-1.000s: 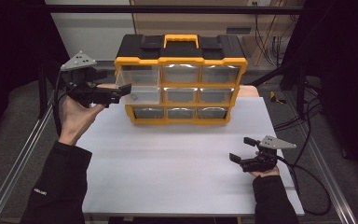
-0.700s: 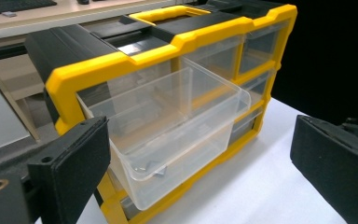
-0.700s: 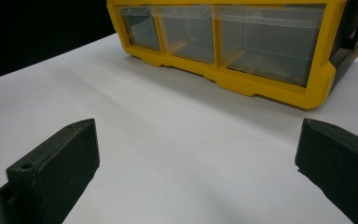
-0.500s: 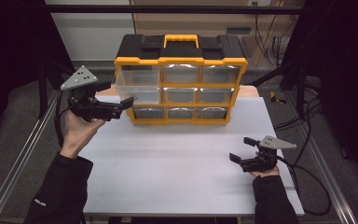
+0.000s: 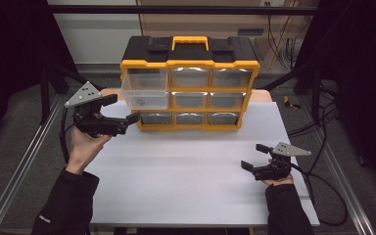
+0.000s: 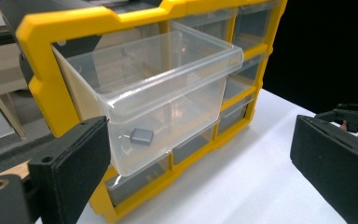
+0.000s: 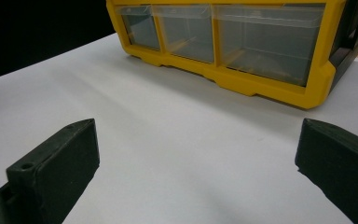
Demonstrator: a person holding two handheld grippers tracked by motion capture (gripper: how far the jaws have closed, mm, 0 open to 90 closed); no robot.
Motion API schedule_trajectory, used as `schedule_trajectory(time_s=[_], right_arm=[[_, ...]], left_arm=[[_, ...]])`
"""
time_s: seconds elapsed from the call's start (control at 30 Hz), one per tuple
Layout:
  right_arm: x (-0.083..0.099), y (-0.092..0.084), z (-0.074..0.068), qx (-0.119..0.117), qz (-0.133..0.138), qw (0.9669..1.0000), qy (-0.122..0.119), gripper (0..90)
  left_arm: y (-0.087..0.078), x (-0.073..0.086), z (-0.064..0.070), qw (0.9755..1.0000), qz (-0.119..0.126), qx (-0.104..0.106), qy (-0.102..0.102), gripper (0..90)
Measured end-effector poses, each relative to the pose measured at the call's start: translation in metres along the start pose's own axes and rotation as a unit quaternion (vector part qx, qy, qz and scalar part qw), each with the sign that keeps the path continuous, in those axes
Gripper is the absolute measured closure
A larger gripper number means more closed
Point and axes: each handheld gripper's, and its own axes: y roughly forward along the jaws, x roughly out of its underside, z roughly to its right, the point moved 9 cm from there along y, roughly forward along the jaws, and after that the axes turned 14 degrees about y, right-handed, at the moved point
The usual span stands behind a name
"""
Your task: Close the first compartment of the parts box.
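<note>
Left gripper (image 5: 122,110): jaws spread wide, nothing between them, held just in front of the clear plastic drawer (image 5: 145,91). That drawer is the top-left one of the yellow-and-black plastic organiser cabinet (image 5: 190,81), pulled out past the frame. Inside, on its floor, lies a small dark grey block (image 6: 141,136). Other drawers sit flush. Right gripper (image 5: 255,156): jaws also wide apart, empty, low over the white tabletop (image 5: 186,171) at the near right, well apart from the cabinet. Right gripper view looks at the cabinet's bottom drawer row.
</note>
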Motion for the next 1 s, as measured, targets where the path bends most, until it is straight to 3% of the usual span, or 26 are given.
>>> schedule_trajectory(time_s=[0.4,0.8,1.0], right_arm=[[0.000,0.000,0.000,0.000,-0.002,1.0000,-0.001,0.3],[0.001,0.001,0.000,0.000,-0.004,1.0000,-0.002,0.3],[0.001,0.001,0.000,0.000,-0.004,1.0000,-0.001,0.3]], left_arm=[[0.007,0.016,0.006,0.9998,-0.014,0.013,0.001,10.5],[0.010,0.023,0.011,0.9997,-0.019,0.017,0.006,28.2],[0.010,0.024,0.009,0.9997,-0.021,0.008,0.009,38.4]])
